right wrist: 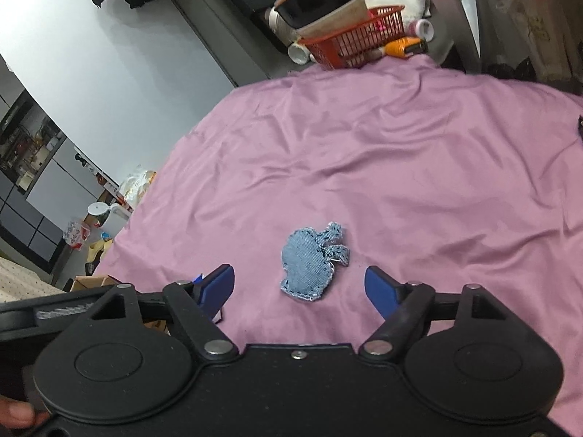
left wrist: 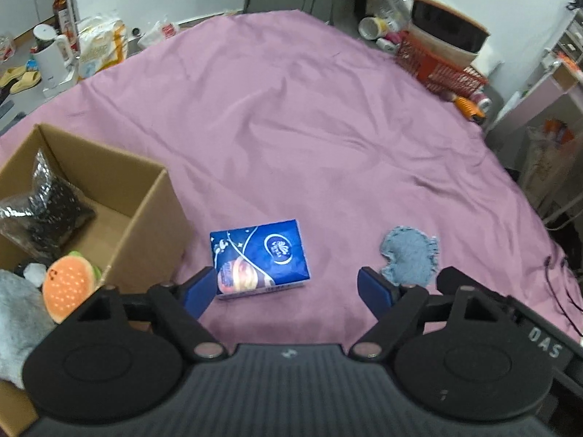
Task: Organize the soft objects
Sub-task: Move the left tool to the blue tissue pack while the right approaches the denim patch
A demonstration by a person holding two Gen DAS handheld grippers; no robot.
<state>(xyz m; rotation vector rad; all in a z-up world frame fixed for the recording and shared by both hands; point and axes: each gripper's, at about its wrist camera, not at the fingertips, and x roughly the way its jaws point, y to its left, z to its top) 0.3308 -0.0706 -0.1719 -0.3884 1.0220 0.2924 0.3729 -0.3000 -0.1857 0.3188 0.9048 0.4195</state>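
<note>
With both my claws spread and holding nothing, my left gripper (left wrist: 288, 287) hangs over the tissue pack (left wrist: 259, 258), whose near left corner sits by my left pad. My right gripper (right wrist: 299, 287) frames the denim patch (right wrist: 314, 262), untouched on the pink sheet (right wrist: 419, 167). Left of the pack stands a box (left wrist: 145, 215) holding a burger plush (left wrist: 67, 284) and a dark bag (left wrist: 43, 211).
</note>
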